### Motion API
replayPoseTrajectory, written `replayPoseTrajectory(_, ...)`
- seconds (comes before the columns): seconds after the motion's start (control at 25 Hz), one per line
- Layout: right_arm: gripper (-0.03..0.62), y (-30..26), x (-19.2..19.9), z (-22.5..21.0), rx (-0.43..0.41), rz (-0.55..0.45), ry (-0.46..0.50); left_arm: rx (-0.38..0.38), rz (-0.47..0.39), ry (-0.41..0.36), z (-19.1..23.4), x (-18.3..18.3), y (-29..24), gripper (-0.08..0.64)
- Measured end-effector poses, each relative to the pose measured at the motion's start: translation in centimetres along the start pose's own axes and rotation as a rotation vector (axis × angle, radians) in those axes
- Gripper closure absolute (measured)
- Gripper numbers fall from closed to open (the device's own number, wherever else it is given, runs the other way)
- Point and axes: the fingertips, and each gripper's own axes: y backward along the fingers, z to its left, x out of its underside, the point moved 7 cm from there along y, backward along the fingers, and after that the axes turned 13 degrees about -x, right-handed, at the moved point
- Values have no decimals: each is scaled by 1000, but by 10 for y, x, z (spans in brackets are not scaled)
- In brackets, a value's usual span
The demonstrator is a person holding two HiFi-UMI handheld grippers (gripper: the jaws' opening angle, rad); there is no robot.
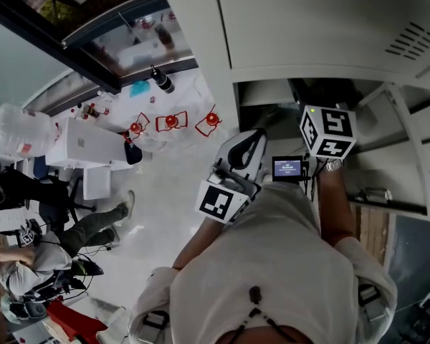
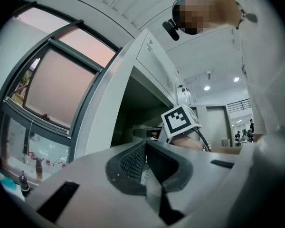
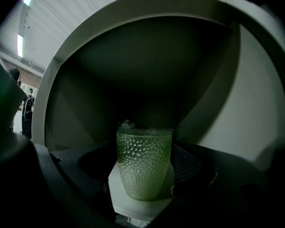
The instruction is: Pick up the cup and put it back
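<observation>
Jaws of the right gripper close on either side of a green dimpled cup, which stands upright between them, its rim level and its base down by the pale body of the tool. Around the cup lies the dark inside of an open wall cabinet; whether the cup rests on a shelf or hangs clear of it cannot be told. From the head view the right arm reaches forward into that cabinet, so the marker cube shows but the cup does not. The left gripper is held lower and nearer the body, outside the cabinet, its two dark pads pressed together with nothing between them. Its view looks up past the cabinet's side toward a large window.
</observation>
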Motion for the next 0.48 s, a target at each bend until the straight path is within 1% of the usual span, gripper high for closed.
replayPoseTrajectory(0.24,253,16,-1,20,15,-21,4,42,22,-1,7,3,14,551)
replayPoseTrajectory(0.48,253,47,-3,48,57,-38,14,118,43,26,14,4,33,551)
